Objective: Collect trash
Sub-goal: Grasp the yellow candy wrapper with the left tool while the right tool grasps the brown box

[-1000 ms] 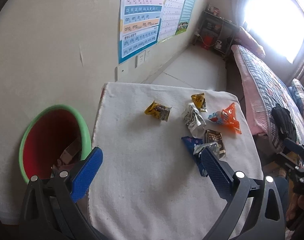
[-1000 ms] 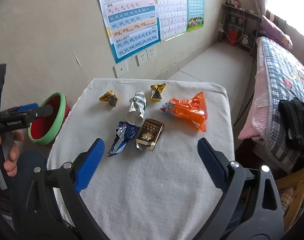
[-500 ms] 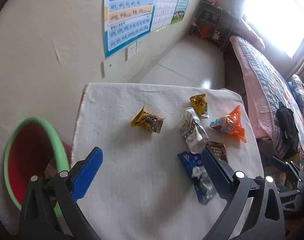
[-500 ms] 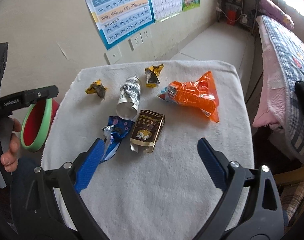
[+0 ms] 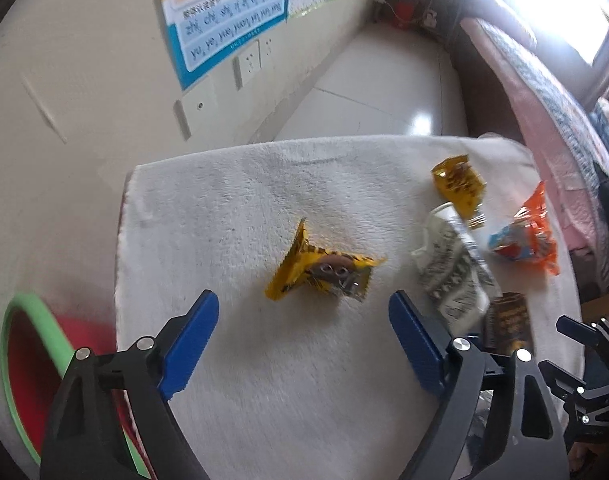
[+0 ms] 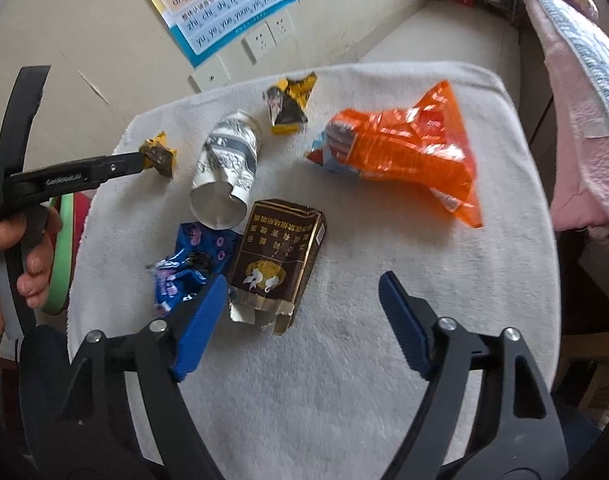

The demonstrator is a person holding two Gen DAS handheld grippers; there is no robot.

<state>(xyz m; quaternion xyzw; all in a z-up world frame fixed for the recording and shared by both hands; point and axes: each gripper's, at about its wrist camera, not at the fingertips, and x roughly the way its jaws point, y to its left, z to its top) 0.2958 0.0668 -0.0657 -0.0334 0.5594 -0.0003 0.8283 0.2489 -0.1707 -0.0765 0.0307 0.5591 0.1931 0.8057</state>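
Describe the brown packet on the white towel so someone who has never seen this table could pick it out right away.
Start at the white towel covering the table, with litter across its far half. Nearest the right gripper, whose jaws are closing with nothing between them yet, lies the brown packet, beside the blue wrapper and below the silver wrapper. It alone is dark brown and boxy, with gold print and a torn foil end.

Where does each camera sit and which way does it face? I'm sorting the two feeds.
Left wrist: on the left gripper, looking steeply down at the small yellow wrapper on the white towel; its blue fingers, closing with nothing between them, frame the view.
Right wrist: on the right gripper, looking down at the brown carton; its fingers are closing, not gripping; a hand shows at left.
Shared: the towel, that yellow wrapper, the orange bag, the green-rimmed bin.
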